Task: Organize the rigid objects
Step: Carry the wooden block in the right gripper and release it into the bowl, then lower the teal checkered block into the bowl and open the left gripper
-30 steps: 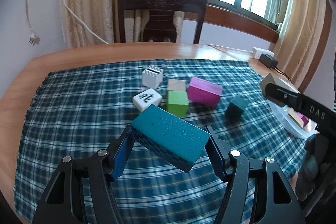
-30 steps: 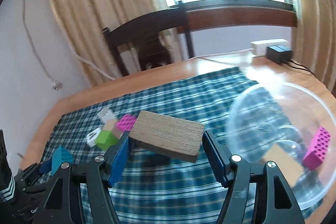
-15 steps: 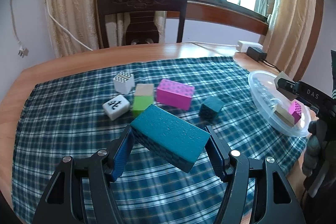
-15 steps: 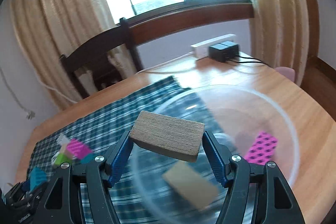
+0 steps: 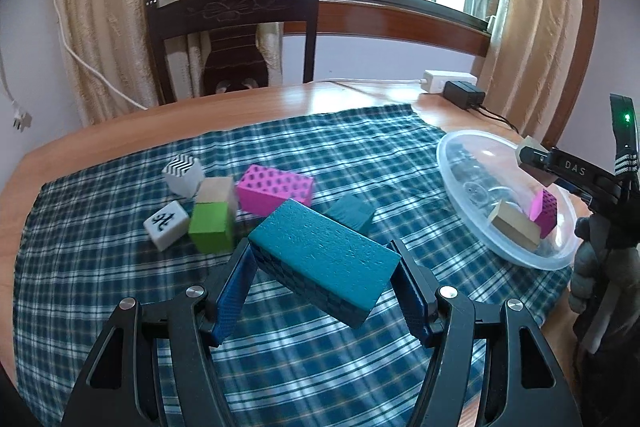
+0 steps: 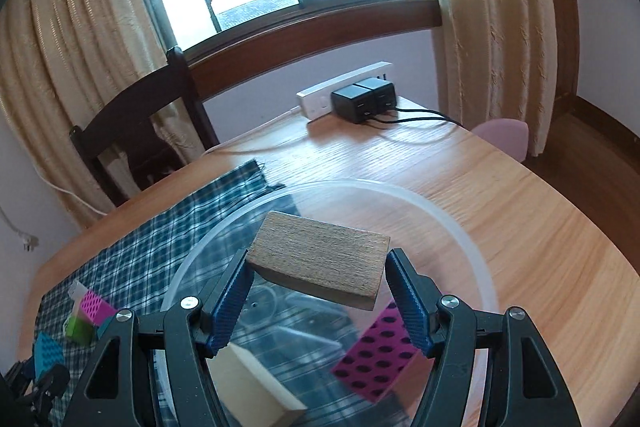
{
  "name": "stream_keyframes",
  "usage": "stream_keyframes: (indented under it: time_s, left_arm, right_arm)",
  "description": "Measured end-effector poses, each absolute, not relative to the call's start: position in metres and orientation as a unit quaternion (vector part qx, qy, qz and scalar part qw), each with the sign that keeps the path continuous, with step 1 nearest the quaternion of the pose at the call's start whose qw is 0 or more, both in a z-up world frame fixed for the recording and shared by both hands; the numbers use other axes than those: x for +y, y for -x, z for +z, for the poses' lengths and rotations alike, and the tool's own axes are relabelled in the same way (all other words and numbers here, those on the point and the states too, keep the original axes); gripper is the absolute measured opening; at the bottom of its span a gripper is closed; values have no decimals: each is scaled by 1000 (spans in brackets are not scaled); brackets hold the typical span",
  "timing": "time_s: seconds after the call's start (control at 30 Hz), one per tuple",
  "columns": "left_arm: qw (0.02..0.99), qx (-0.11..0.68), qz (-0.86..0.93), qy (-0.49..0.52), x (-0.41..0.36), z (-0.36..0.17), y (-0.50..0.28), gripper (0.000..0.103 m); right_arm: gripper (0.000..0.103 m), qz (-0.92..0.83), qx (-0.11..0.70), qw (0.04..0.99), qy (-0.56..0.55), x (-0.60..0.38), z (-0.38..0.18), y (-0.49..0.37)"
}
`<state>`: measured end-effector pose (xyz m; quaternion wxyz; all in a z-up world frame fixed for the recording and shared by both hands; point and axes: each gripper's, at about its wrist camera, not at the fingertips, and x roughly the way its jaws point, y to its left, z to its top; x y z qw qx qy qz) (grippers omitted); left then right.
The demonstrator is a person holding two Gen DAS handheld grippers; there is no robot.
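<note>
My left gripper (image 5: 320, 267) is shut on a long teal block (image 5: 316, 247), held tilted above the checked cloth (image 5: 120, 267). Past it lie a pink dotted block (image 5: 276, 187), a green cube (image 5: 210, 227), a pale wooden cube (image 5: 216, 189), a zigzag cube (image 5: 182, 173), a white character tile (image 5: 166, 225) and a small teal cube (image 5: 352, 213). My right gripper (image 6: 318, 263) is shut on a brown wooden block (image 6: 320, 255), held over the clear bowl (image 6: 452, 223). In the bowl lie a pink dotted block (image 6: 376, 359) and a pale wooden block (image 6: 256, 387).
The bowl (image 5: 444, 163) sits at the cloth's right edge, partly on bare wooden table (image 6: 540, 227). A white power strip (image 6: 344, 89) with black adapters (image 6: 362, 101) and cables lies at the table's far edge. A dark chair (image 5: 236, 39) stands behind the table.
The right gripper carried the wooden block from over the cloth to over the bowl. The left gripper moved right with the teal block, bringing the bowl into its view.
</note>
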<state>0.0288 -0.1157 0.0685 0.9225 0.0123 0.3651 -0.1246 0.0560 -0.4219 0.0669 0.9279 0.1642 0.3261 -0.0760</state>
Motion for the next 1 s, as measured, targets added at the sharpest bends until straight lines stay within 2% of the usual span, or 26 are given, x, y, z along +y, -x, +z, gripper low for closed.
stream_keyframes:
  time_s: [0.13,0.2,1.0]
  left_arm:
    - [921,366,-132,-18,-127,69,-31,67]
    - [920,366,-136,-20,-132,70,-33,67]
    - [907,367,-202,-53,-226,73,-72,67]
  right_arm:
    - [73,-71,319,929,-174,-427,69,-54]
    - [81,-71,312,929,-184,-431,71,-52]
    - [81,-91,293,931,-198,-435,81,-37]
